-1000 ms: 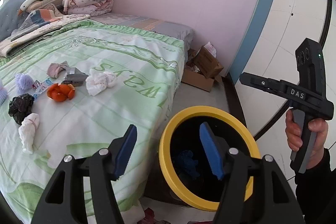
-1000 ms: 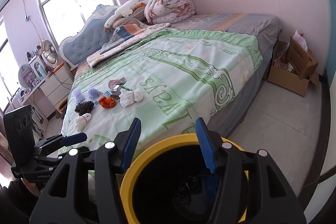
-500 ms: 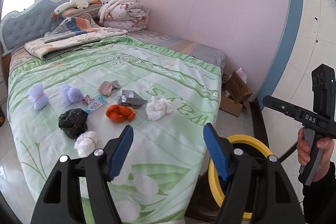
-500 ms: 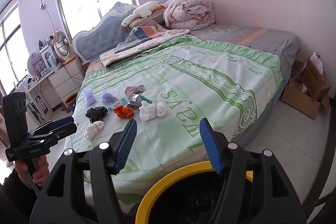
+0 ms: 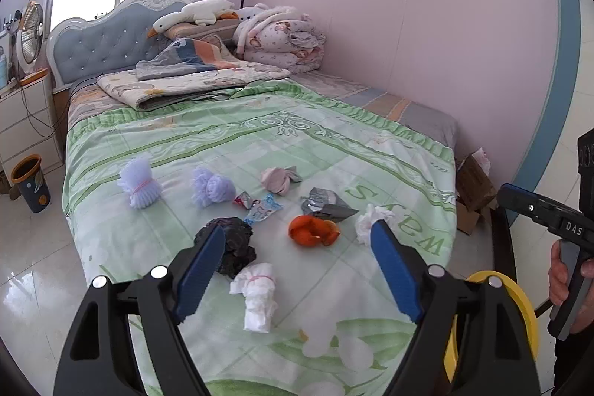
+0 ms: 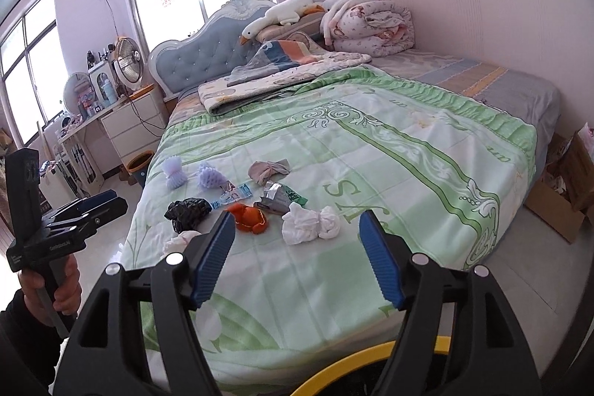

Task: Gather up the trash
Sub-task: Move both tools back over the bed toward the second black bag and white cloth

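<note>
Trash lies on the green bedspread [image 5: 282,140]: a white tissue bundle [image 5: 256,295], a black bag [image 5: 234,244], orange peel [image 5: 313,231], a white wad [image 5: 373,221], a silver wrapper [image 5: 325,205], a pinkish rag [image 5: 278,179] and two purple foam nets [image 5: 139,182]. My left gripper [image 5: 297,234] hovers short of the black bag and peel, its jaws opening with nothing between them. My right gripper [image 6: 296,219] faces the white wad [image 6: 310,223] and peel [image 6: 250,218], jaws also opening and empty. The yellow-rimmed bin [image 5: 521,307] stands by the bed's foot, and its rim [image 6: 371,364] shows below the right gripper.
Folded quilts and a plush goose [image 5: 193,15] are piled at the headboard. An open cardboard box [image 6: 564,195] sits on the floor to the right of the bed. To its left stand a white nightstand [image 6: 137,125] and a small dark bin [image 5: 31,182].
Both views have swung up from the yellow bin onto the bed and the trash. Both pairs of jaws stand wider apart. The bin has slid to the lower edges.
</note>
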A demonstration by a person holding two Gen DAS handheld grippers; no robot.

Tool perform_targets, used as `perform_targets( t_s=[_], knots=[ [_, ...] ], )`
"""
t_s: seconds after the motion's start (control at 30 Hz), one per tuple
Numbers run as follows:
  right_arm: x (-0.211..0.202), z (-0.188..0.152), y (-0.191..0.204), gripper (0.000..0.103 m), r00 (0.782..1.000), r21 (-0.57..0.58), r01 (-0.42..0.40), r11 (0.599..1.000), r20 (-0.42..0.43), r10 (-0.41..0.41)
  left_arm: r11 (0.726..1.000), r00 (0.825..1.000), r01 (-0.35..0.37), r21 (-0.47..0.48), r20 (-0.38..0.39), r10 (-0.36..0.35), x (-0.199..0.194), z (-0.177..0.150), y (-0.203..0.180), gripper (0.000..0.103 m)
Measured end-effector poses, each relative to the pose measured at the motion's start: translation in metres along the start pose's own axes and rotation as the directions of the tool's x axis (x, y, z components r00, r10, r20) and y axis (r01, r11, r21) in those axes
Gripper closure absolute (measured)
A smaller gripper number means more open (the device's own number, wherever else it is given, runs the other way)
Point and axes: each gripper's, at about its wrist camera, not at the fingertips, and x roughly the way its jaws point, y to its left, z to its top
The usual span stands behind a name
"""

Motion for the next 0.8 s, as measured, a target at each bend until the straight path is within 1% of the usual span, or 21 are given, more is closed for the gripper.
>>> perform_targets(
  t_s=[0.2, 0.33, 0.63, 0.8],
  knots=[
    [0.04, 0.013, 0.013, 0.031, 0.999, -0.044, 0.016, 0.999, -0.03, -0.017, 0.998, 0.998, -0.06, -0.027, -0.022, 0.06, 0.016, 0.002, 0.027, 0.025],
    [0.068, 0.017, 0.015, 0.029, 0.998, -0.058, 0.024, 0.998, -0.056, -0.027, 0.995, 0.995, -0.09, -0.053, -0.045, 0.088, 0.032, 0.004, 0.044, 0.025],
    [0.13, 0.012, 0.01, 0.029, 0.988, -0.073, 0.06, 0.996, -0.139, -0.07, 0.987, 0.986, -0.131, -0.092, -0.116, 0.12, 0.074, -0.004, 0.068, 0.025],
    [0.161, 0.003, 0.004, 0.029, 0.978, -0.071, 0.082, 0.994, -0.188, -0.094, 0.984, 0.981, -0.135, -0.116, -0.152, 0.117, 0.094, -0.012, 0.078, 0.025]
  ],
)
